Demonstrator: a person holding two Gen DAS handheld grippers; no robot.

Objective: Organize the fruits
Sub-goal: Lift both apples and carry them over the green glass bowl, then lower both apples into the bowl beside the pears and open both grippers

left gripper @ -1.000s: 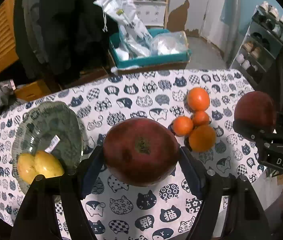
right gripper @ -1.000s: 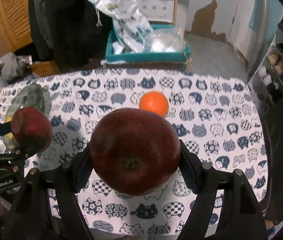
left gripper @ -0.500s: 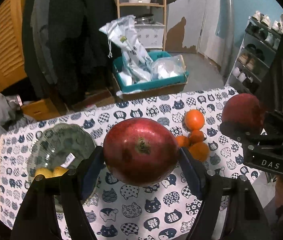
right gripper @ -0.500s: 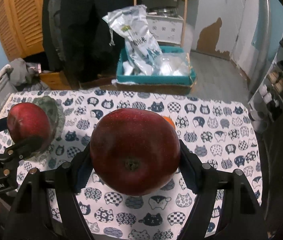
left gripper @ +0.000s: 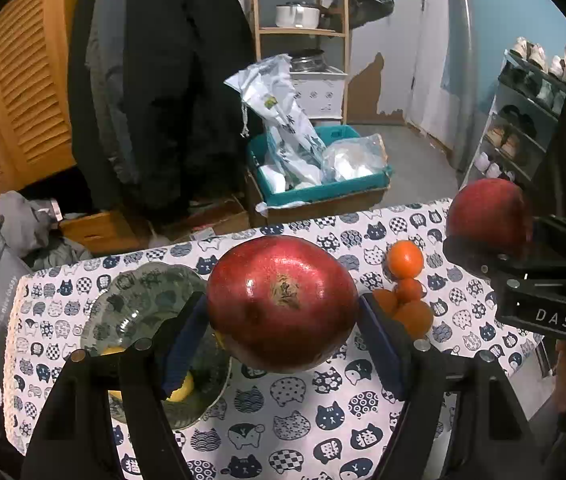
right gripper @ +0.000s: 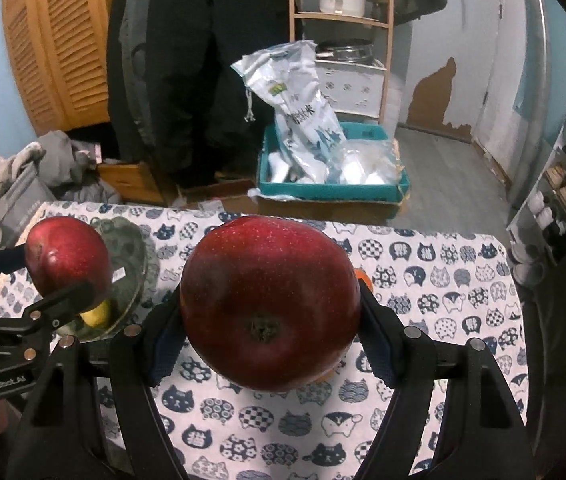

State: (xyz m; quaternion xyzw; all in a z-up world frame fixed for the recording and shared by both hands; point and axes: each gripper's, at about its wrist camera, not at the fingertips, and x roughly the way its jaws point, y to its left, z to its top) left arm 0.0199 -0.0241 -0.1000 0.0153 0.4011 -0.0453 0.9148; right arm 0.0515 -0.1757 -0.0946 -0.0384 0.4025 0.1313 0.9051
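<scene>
My left gripper is shut on a big red apple, held well above the table; it also shows in the right wrist view. My right gripper is shut on a second red apple, seen at the right of the left wrist view. A green glass bowl with yellow fruit sits at the table's left. Several oranges cluster right of the middle; one peeks out behind my right apple.
The table wears a cat-print cloth. Behind it on the floor stand a teal crate with bags, a wooden shelf and hanging coats. A shoe rack is at the right, clothes at the left.
Both grippers have risen and pulled back with their apples still held; the table, bowl and oranges look smaller and lower in both views.
</scene>
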